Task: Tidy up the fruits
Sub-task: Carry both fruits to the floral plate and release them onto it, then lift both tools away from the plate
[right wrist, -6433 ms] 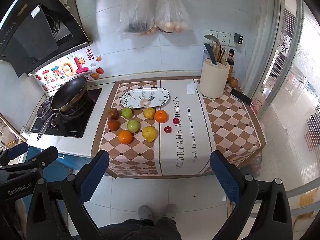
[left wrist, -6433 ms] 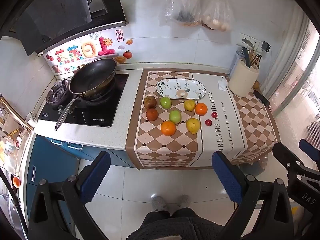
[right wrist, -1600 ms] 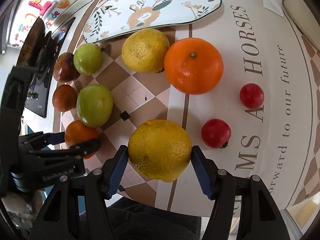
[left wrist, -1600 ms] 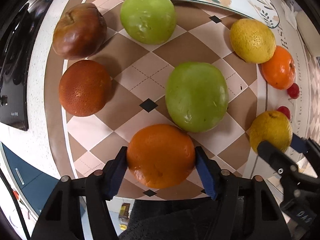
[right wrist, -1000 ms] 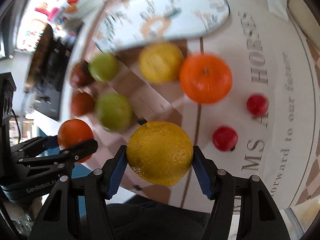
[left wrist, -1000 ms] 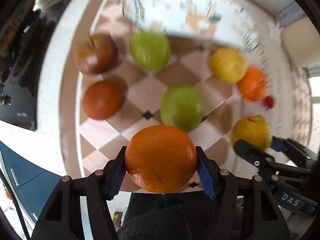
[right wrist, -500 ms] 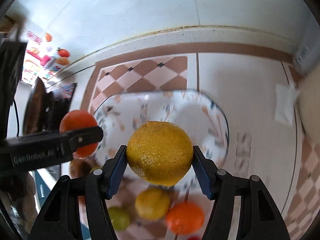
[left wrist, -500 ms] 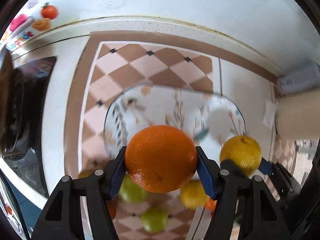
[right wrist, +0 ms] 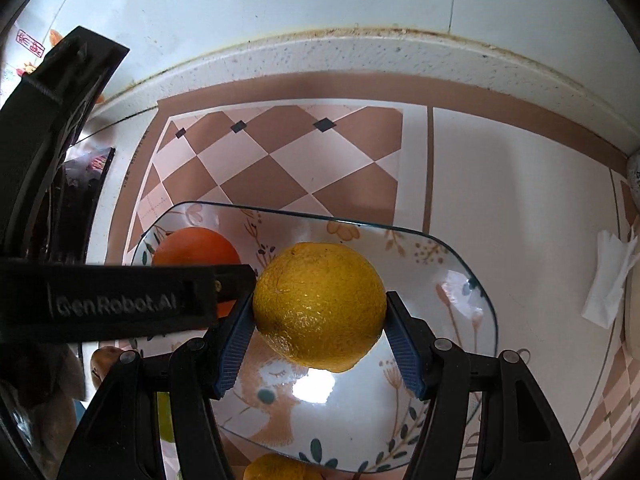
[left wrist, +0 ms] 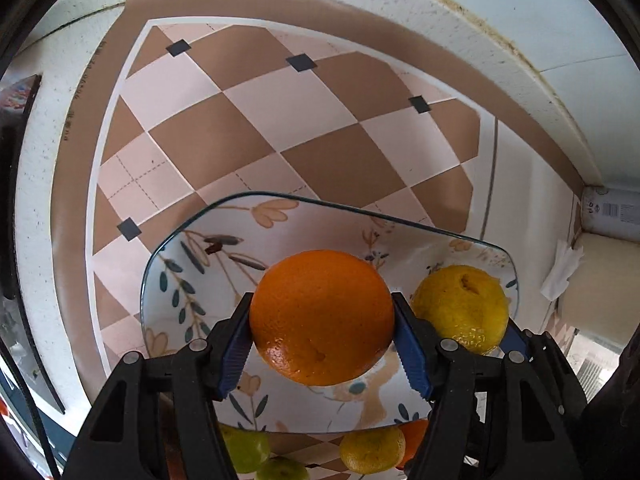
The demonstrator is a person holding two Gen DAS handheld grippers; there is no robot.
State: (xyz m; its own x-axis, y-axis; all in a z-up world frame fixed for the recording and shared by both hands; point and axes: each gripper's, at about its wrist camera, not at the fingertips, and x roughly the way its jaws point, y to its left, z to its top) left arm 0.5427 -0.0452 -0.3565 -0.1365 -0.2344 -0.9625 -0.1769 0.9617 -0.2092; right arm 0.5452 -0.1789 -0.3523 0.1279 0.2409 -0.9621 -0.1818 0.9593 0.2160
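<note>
My left gripper is shut on an orange and holds it over the left half of the patterned plate. My right gripper is shut on a yellow citrus fruit and holds it over the middle of the same plate. The yellow fruit also shows in the left wrist view, and the orange in the right wrist view. Whether either fruit touches the plate I cannot tell.
Green fruits, a yellow fruit and an orange one lie on the checked mat in front of the plate. A beige utensil holder and a folded tissue stand at right. The tiled wall is close behind.
Both grippers have come down closer over the plate with their fruits still held; the plate now looks much larger in both views.
</note>
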